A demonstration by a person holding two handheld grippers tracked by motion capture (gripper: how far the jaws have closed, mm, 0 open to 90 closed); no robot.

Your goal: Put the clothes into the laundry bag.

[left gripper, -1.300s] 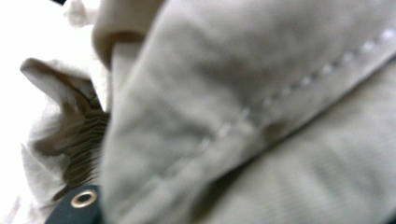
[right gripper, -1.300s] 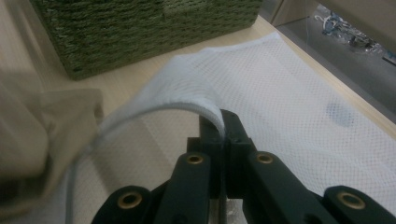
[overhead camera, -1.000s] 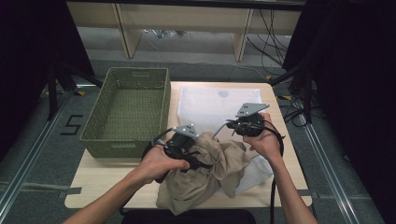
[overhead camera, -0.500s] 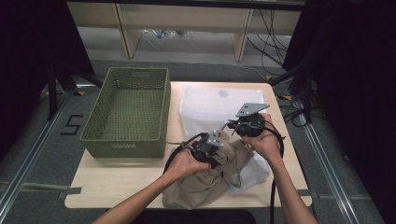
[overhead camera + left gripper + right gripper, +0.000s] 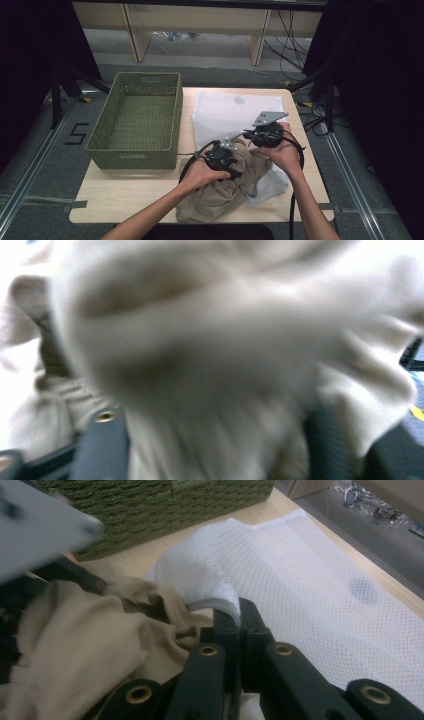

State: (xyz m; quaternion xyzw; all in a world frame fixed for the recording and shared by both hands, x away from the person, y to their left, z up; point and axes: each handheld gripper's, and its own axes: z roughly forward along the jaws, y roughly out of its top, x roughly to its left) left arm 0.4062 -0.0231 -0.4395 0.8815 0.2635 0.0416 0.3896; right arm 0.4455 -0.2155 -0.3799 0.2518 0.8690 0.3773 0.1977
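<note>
At table front | right gripper (image 5: 239,622) clamped on rim of mesh bag (image 5: 320,580), likely lifting its mouth open | left gripper (image 5: 222,157) jaws just opening, beige cloth (image 5: 225,192) between them, pushed at the mouth for stuffing | cloth bunched at bag's near edge | basket (image 5: 137,120) left, apart
</note>
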